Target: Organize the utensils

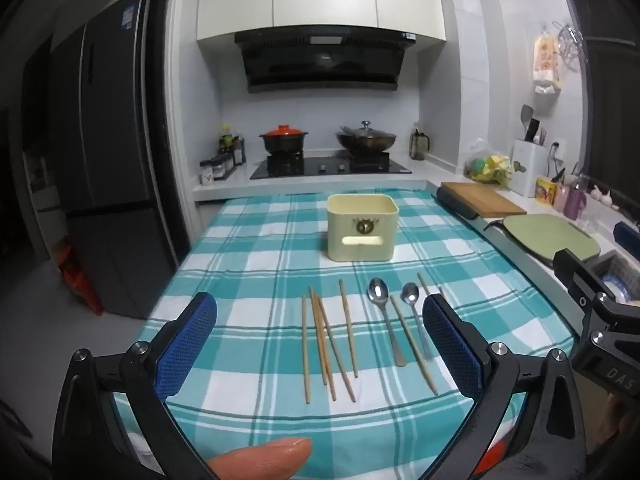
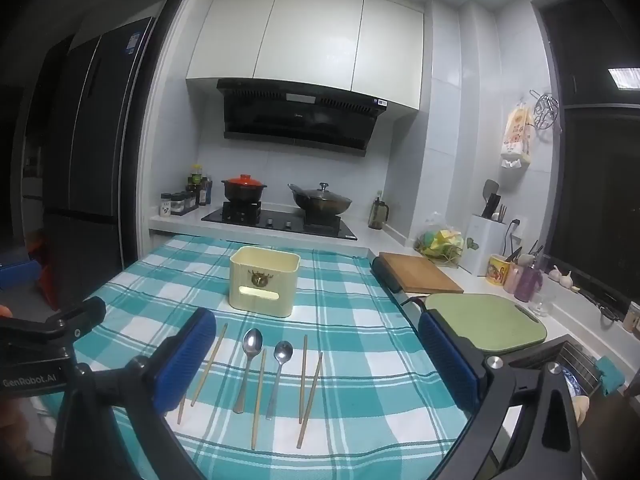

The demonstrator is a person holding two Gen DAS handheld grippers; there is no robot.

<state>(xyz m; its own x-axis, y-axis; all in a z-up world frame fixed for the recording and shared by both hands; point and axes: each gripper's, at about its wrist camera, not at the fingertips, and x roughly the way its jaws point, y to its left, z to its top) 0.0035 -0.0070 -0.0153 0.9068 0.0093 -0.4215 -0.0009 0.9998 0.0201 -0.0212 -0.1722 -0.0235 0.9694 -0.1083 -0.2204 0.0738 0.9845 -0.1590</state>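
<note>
Two steel spoons (image 1: 380, 312) and thin wooden chopsticks (image 1: 328, 344) lie crowded on the teal checked tabletop (image 1: 248, 248), before the cream plastic holder (image 1: 362, 232). Left tongs (image 1: 320, 344) and right tongs (image 2: 316, 360) gape wide, empty; a pinch might snag neighbouring sticks.

a surface (image 1: 248, 240) under a teal and white checked cloth (image 1: 256, 412) carries a cream holder (image 1: 362, 236) at the far middle; nearer, wooden chopsticks (image 1: 320, 344) and two metal spoons (image 1: 384, 320) lie roughly parallel, lengthwise.
</note>
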